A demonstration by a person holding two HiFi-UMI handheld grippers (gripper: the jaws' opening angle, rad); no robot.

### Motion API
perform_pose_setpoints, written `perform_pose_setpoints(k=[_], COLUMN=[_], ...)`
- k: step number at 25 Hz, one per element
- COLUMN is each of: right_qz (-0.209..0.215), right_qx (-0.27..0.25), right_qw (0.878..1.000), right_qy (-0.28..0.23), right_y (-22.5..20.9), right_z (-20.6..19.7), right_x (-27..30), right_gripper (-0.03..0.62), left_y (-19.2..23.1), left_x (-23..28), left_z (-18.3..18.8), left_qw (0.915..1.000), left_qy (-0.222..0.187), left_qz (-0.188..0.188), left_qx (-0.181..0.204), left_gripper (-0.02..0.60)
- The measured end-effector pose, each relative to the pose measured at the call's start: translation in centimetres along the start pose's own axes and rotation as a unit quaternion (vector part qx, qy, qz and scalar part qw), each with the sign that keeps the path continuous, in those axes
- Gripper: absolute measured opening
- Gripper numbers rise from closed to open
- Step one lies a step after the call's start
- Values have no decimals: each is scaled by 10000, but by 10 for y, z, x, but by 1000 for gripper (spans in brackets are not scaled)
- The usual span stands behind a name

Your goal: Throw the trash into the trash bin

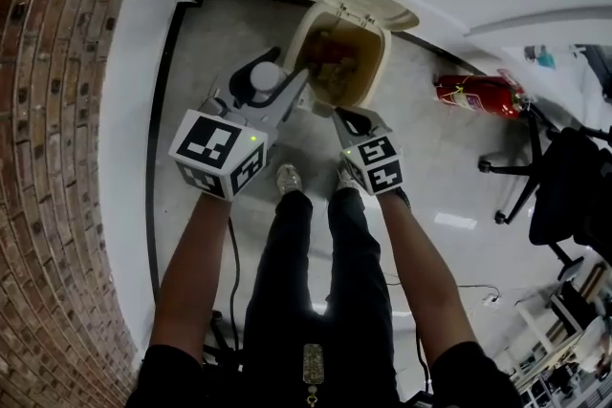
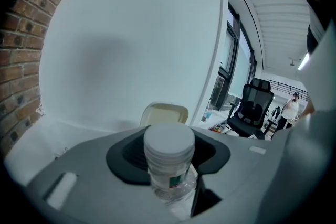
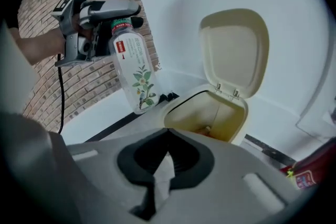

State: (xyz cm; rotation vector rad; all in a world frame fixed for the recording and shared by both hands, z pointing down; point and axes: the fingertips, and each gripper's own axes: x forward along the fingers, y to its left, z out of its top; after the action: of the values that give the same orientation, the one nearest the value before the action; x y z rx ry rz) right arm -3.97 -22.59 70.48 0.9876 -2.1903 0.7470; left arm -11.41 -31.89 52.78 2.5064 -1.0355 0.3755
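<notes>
A cream trash bin (image 1: 368, 76) stands on the floor with its lid (image 1: 368, 0) flipped up and rubbish in its bottom. My left gripper (image 1: 279, 89) is shut on a clear plastic bottle (image 1: 266, 76) with a white cap, held just left of the bin's rim. From the right gripper view the bottle (image 3: 135, 68) hangs cap-up from the left gripper (image 3: 113, 13), its leaf label showing, left of the bin (image 3: 210, 118). My right gripper (image 3: 167, 134) is shut on a white paper scrap (image 3: 163, 178) in front of the bin. In the left gripper view the cap (image 2: 169, 140) fills the jaws.
A red fire extinguisher (image 1: 478, 94) lies on the floor right of the bin. A curved brick wall (image 1: 48, 158) runs along the left and a white wall behind the bin. A black office chair (image 1: 559, 186) stands at the right. The person's legs and shoes (image 1: 289, 179) are below.
</notes>
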Motion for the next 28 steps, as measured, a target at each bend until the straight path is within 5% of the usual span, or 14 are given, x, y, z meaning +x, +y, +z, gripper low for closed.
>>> perform_pose_setpoints(k=[10,18,28], right_qz=[-65,-133,-151], right_qx=[284,641,899], right_qw=[9990,9970,9948], right_qy=[-329,-407,-447], right_y=[-32,-66,-94], right_z=[12,-4,-20], right_x=[-43,-57,-55], right_gripper=[2,2,2], left_y=[-15,-30,-28], left_x=[61,130,172], left_z=[-9,-74,-160], left_qw=[9999,9962,9796], left_qy=[86,845,1965], left_qz=[108,-30,-48], left_qx=[23,229,408], left_gripper=[184,184,187])
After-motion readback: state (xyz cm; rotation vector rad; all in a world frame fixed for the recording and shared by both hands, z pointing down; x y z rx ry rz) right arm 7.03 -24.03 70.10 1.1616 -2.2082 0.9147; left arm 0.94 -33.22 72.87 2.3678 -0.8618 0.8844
